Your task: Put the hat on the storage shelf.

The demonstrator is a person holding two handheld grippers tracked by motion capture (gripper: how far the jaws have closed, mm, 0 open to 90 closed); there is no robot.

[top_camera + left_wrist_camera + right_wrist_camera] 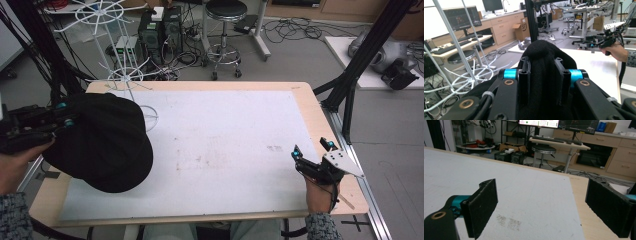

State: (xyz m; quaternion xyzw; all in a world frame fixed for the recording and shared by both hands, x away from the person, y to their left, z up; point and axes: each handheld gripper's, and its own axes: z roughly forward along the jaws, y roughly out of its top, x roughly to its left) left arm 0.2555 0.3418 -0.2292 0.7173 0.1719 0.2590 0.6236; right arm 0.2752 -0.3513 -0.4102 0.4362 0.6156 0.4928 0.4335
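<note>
Carrying is the step in hand: the left tongs (65, 116) pinch a black cap (107, 145) by a fold of its fabric, the crown hanging beyond the jaws over the table (225, 145) near the white wire rack (127, 75) (likely its destination). Next, I judge, the cap must go higher and over a rack arm. Left forearm comes in level; the right tongs (314, 148) rest spread, well apart, holding nothing.

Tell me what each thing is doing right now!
Black cap: pinched in the left gripper, hanging off the table.
Left gripper: shut on the cap.
Right gripper: open, nothing between its fingers.
White wire rack: standing upright, bare.
Table: white mat on top.
</note>
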